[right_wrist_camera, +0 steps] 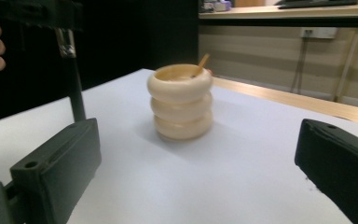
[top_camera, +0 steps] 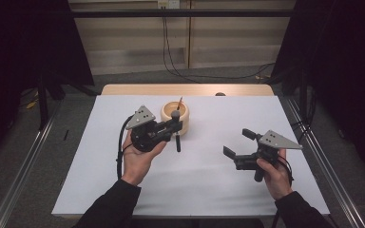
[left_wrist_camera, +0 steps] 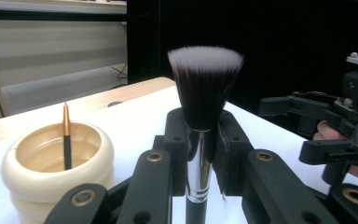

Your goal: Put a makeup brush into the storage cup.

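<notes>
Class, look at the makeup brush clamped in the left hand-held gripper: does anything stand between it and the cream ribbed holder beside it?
Nothing visible does. The black-handled makeup brush with white-tipped bristles, upright in the left hand-held gripper, has only bare white table surface towards the cream ribbed holder. A slim gold-tipped brush already leans inside, leaving much of the opening free.

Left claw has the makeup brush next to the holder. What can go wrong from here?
1. The brush is gripped at its metal ferrule; it may slip or tilt in the left claw.
2. The thin brush leaning in the cream holder could snag it.
3. The tall ringed holder might tip if bumped.
</notes>
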### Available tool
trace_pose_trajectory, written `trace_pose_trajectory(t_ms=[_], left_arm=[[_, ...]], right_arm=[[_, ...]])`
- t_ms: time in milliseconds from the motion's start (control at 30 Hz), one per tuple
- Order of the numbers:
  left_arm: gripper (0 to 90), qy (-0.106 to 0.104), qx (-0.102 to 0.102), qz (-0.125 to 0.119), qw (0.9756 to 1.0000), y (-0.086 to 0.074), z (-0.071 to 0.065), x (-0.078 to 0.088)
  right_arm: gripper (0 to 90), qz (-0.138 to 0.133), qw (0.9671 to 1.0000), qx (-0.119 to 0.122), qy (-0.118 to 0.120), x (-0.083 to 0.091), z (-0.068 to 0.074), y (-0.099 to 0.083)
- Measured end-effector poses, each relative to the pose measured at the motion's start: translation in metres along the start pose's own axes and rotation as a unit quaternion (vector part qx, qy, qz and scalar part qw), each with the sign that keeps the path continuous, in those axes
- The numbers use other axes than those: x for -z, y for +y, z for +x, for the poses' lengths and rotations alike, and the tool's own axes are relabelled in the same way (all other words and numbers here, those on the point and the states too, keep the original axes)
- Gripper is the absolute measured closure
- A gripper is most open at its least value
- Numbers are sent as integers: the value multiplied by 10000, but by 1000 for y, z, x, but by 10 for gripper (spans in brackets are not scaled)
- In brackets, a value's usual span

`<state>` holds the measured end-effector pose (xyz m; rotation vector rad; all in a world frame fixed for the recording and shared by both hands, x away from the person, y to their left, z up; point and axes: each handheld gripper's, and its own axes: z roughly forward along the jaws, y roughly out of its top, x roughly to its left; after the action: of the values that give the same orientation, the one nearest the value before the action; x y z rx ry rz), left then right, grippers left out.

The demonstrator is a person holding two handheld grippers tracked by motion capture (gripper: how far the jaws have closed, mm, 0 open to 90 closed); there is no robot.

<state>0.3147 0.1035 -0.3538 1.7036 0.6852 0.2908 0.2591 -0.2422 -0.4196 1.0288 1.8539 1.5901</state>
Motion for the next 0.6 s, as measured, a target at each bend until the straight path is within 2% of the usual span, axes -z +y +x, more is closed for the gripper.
trace_pose_trajectory(t_ms=[67, 200, 300, 367, 500, 600], left_arm=[[775, 25, 59, -51, 10000, 1, 2, 1], [775, 70, 21, -26, 10000, 2, 8, 4], [775, 102, 63, -74, 9999, 3, 11, 5], [776, 155, -40, 19, 9999, 6, 12, 6], [775, 154, -50, -86, 9998, 12, 15, 7], [776, 238, -51, -102, 9997, 17, 19, 8]], right_arm=[[0, 0, 10000, -23, -54, 6, -2, -2], [0, -47, 9998, -27, -196, 16, -5, -3], [0, 20, 9996, 2, -286, 24, -6, -7], [0, 94, 9992, 14, -378, 29, -7, -13], [0, 95, 9987, 2, -497, 41, -6, -21], [0, 43, 9984, 14, -559, 49, -6, -24]])
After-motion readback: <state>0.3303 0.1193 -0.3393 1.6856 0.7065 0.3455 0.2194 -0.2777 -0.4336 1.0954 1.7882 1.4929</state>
